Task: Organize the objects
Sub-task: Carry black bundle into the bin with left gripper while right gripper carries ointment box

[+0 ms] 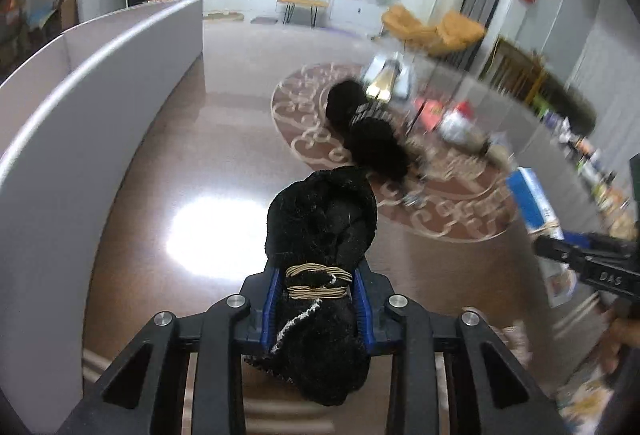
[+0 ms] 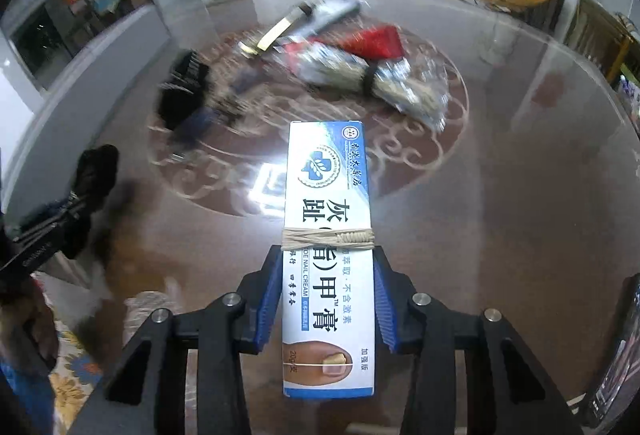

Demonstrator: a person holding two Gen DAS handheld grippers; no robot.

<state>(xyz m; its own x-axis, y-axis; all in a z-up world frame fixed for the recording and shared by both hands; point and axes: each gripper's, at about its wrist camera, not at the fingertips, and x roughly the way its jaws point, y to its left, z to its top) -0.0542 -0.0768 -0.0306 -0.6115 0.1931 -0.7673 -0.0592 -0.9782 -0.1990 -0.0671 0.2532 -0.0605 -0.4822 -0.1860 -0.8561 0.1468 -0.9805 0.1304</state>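
Fuzzy black cloth bundle [image 1: 320, 275], tied w/ tan rubber bands, sits pinched btwn the ribbed blue pads of the left gripper [image 1: 320, 289], lifted over the glossy brown glass table [image 1: 160, 175]. Right gripper [image 2: 326, 275] clamps a flat rectangular white-blue cardboard cream box [image 2: 328, 235], also rubber-banded. Crinkly foil packets [image 2: 360, 71] lie blurred further back on the table.

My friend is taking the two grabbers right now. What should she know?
Left gripper: jaws shut on a black fuzzy bundle tied with rubber bands.
Right gripper: jaws shut on a blue-and-white cream box, also banded.
Both are held above the glass table.
Left to sort, near the table's middle: another black fuzzy item, a wrapped straw-coloured bundle, a red packet.
Neither held thing is put down yet.
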